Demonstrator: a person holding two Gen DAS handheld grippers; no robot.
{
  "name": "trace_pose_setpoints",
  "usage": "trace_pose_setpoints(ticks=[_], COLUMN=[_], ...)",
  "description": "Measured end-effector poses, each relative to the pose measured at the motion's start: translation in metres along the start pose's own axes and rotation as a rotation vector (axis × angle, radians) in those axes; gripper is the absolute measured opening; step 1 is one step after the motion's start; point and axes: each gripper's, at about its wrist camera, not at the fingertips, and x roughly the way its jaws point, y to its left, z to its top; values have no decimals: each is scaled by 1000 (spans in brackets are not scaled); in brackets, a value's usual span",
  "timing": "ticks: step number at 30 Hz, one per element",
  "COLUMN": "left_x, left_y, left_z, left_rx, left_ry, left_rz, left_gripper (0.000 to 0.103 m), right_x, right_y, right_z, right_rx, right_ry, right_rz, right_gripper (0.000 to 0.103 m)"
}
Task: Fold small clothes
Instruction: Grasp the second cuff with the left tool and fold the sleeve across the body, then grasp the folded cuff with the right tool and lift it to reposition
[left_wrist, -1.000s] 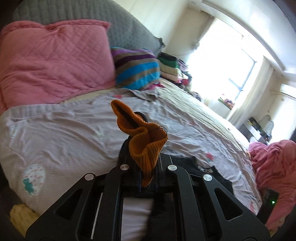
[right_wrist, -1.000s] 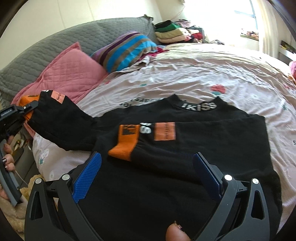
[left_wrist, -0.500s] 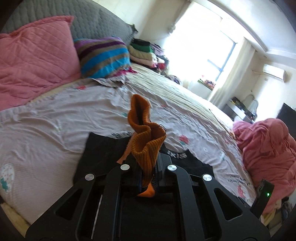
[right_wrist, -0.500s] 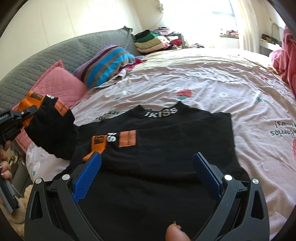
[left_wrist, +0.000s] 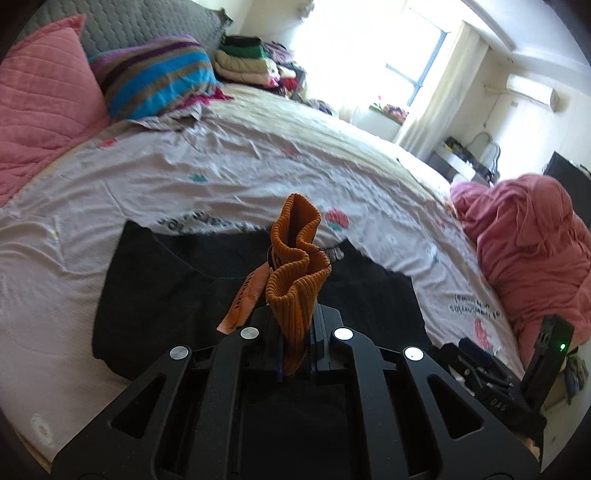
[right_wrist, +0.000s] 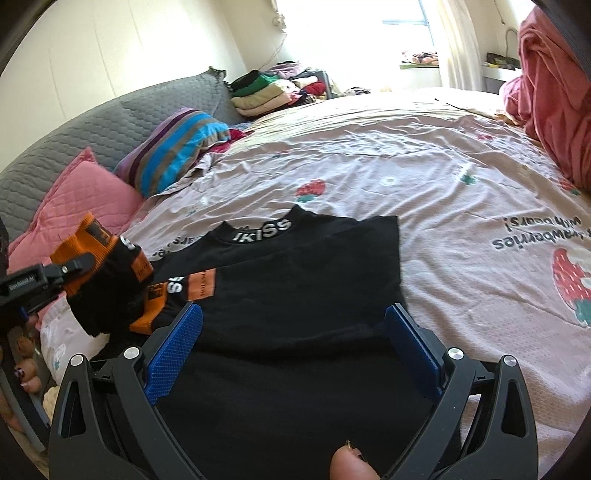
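Now the sleeve fold is in hand: the left tool (left_wrist: 295, 354) is clenched on the orange cuff (left_wrist: 295, 266) of one black top (right_wrist: 295, 295), which lies flat on the bed (right_wrist: 424, 166) at lower centre. The right tool (right_wrist: 291, 354) hovers released, empty. Next, probably, lay this sleeve across the chest and release. Two sleeves, two tools, one top.

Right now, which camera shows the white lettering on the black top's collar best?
The right wrist view: the collar lettering lies unobstructed and readable. In the left wrist view the orange cuff clamped in the left gripper hides nearly all of it.
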Motion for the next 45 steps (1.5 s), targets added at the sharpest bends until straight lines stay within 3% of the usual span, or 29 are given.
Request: trace_pose_setpoints(ticks=[11, 15, 17, 19, 25, 31, 35, 38, 40, 42, 43, 45], left_x=[44, 57, 63, 66, 57, 39, 26, 15, 7, -1, -4, -12], left_y=[-21, -23, -25, -26, -27, -7, 16, 34, 46, 56, 60, 69], left_z=[-23, -33, -37, -40, -39, -28, -19, -14, -12, -11, -12, -12], left_rx=[63, 74, 81, 92, 110, 83, 28, -4, -30, -46, -52, -69], left_ry=[117, 161, 180, 203, 195, 140, 104, 81, 62, 47, 42, 29], left_rz=[-12, -31, -46, -64, -87, -25, 42, 90, 109, 122, 126, 137], left_gripper=[4, 9, 13, 29, 61, 78, 88, 91, 91, 92, 93, 93], right_x=[0, 2, 5, 7, 18, 35, 54, 69, 84, 100, 105, 104], right_y=[-24, -28, -30, -31, -24, 4, 41, 66, 77, 81, 83, 89], right_z=[-2, -3, -4, -4, -10, -14, -12, -12, -14, -19, -22, -22], right_rx=[100, 116, 126, 135, 135, 92, -13, -93, -122, -98, -81, -87], right_ry=[7, 16, 24, 33, 83, 144, 199, 214, 247, 295, 304, 285], right_rz=[-4, -6, -5, -4, 42, 125, 186, 179, 156, 161, 169, 177], right_gripper=[98, 98, 98, 98, 98, 98, 98, 97, 90, 64, 60, 41])
